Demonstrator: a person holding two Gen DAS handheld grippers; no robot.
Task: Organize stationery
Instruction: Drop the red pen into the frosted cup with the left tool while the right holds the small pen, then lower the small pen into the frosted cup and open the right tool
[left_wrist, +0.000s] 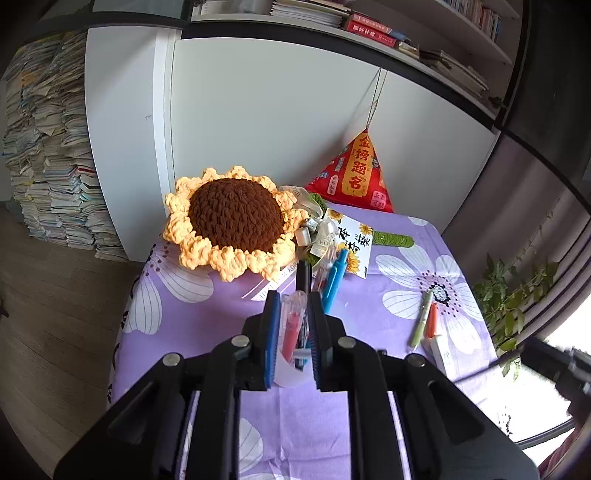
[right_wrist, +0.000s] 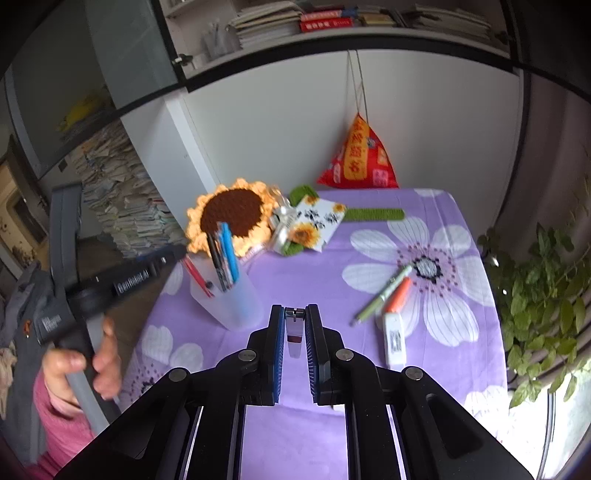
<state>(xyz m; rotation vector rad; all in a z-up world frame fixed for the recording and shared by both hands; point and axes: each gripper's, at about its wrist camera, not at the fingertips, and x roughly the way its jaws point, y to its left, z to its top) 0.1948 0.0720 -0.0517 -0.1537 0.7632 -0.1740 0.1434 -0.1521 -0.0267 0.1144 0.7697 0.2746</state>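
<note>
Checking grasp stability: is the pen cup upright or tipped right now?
Tipped. In the right wrist view the pen cup leans toward the table's left edge, pens fanning out of its mouth. The left gripper has its jaws clamped on the cup's rim.

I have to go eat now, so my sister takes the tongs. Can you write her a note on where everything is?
Left tongs: shut on the pen cup's wall.
Right tongs: shut on a small silvery, clip-like thing.
Done: some pens already stand in the cup.
Left: green pen, orange pen and white box lie on the cloth, on the right. The held thing needs its place too.
</note>
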